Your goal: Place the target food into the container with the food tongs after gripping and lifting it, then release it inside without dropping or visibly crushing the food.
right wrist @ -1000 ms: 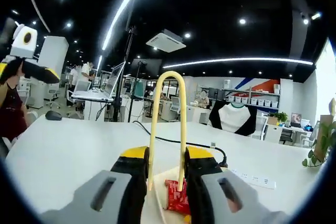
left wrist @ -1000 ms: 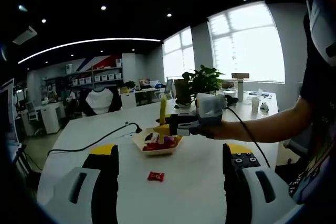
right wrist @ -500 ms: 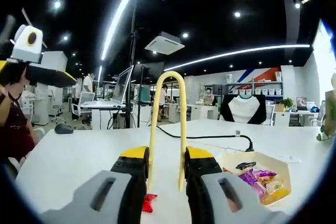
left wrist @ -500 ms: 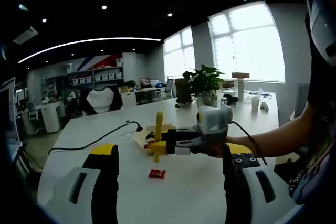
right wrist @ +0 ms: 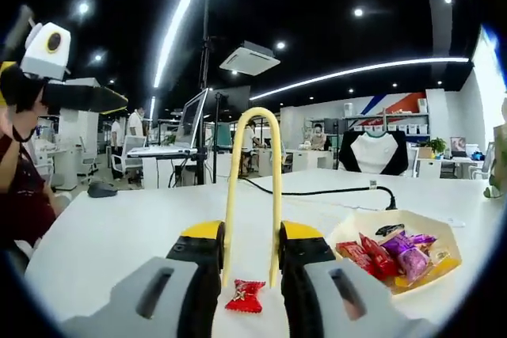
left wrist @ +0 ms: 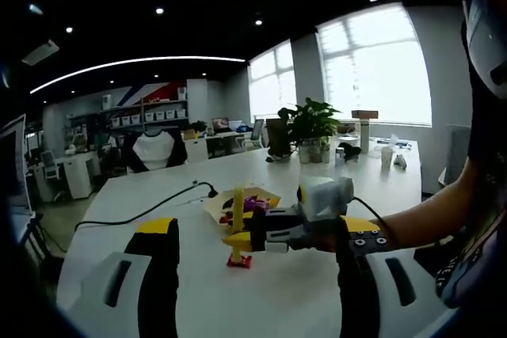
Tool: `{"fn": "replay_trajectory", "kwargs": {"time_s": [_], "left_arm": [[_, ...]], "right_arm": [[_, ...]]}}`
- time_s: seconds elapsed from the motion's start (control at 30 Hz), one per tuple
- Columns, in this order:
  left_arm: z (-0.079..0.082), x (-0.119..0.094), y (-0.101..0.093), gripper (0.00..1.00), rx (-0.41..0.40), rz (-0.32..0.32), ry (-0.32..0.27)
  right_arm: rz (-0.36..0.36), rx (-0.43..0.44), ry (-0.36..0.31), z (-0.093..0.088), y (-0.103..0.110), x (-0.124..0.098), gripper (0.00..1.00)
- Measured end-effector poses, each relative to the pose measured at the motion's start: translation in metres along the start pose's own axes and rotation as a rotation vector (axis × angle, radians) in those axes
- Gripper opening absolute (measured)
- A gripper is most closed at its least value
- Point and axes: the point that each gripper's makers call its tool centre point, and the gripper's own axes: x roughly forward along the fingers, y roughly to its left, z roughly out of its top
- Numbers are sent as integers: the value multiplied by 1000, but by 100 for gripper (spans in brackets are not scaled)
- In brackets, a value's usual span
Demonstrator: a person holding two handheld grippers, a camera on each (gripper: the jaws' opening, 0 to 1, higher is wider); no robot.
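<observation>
Your right gripper holds the tongs upright, tips apart astride the candy, ready to pinch; tray waits near.

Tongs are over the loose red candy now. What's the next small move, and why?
Probably lower the tongs a touch and close them gently on the red candy. In the right gripper view their tips stand on either side of it on the table, not yet pinching it. The tray of sweets sits to the right, an easy carry once it is lifted.

bright windows glare | ceiling strips | fisheye-warped edges
</observation>
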Motion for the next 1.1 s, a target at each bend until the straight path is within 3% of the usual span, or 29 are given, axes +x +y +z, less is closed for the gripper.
{"fn": "replay_trajectory", "kwargs": {"time_s": [0.33, 0.37, 0.4, 0.63, 0.87, 1.1], "left_arm": [[-1, -4, 3, 86, -2, 8, 2], [-1, -4, 3, 86, -4, 8, 1], [-1, -4, 3, 86, -5, 9, 2], [2, -4, 3, 86, -3, 14, -8], [-2, -7, 4, 86, -3, 14, 5], [0, -7, 7, 86, -4, 18, -2]], "right_arm": [[2, -13, 59, -17, 3, 1, 22], [-5, -28, 90, -23, 2, 1, 21], [-12, 15, 68, -20, 1, 1, 20], [-28, 50, 56, -17, -6, -3, 16], [-38, 47, 11, 6, -13, -6, 16], [-34, 40, 24, -3, -10, -7, 17]]}}
